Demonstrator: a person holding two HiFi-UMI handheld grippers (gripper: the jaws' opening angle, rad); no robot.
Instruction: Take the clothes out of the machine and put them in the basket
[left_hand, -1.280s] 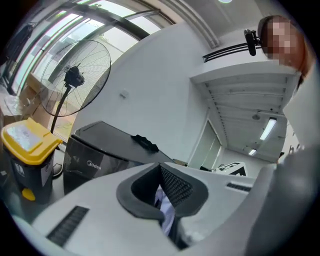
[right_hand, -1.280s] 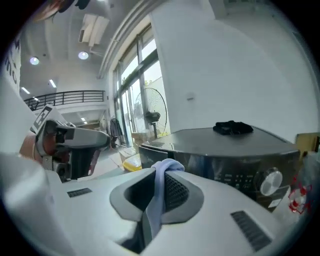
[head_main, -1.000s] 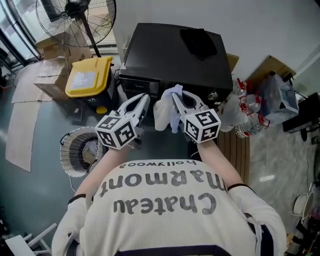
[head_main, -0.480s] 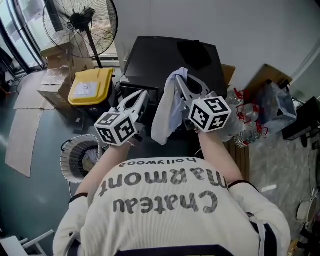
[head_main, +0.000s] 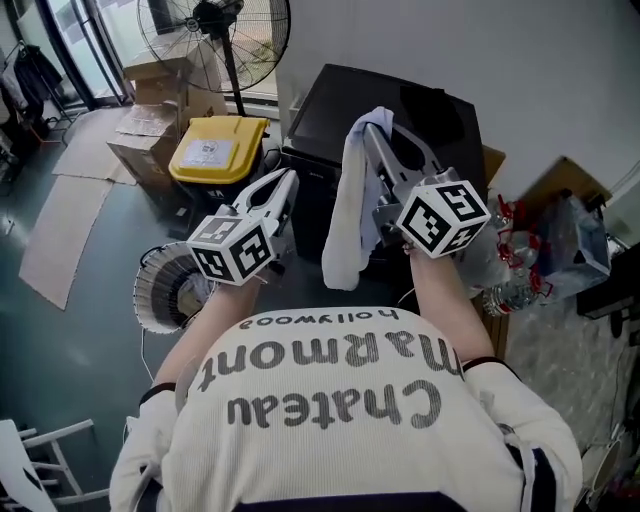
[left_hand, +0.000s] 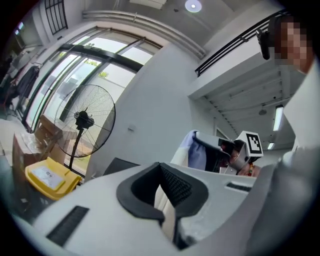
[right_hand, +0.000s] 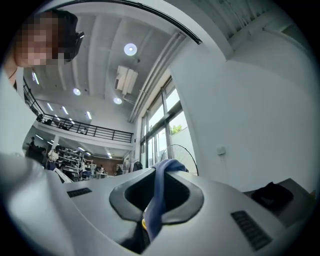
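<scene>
Right gripper view has our right tongs (right_hand: 161, 169) clamped on a pale blue-white garment (right_hand: 152, 210), held high, we judge, so its tail clears the black machine (head_main: 330, 95); our left tongs (left_hand: 160, 167) are closed on nothing, and the basket (head_main: 160, 290) stands on the floor (head_main: 90, 330) at our left

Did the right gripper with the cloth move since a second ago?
Yes. The right gripper, shut on the cloth, has gone up. Its tip was at the front edge of the machine and now shows over its top.
</scene>
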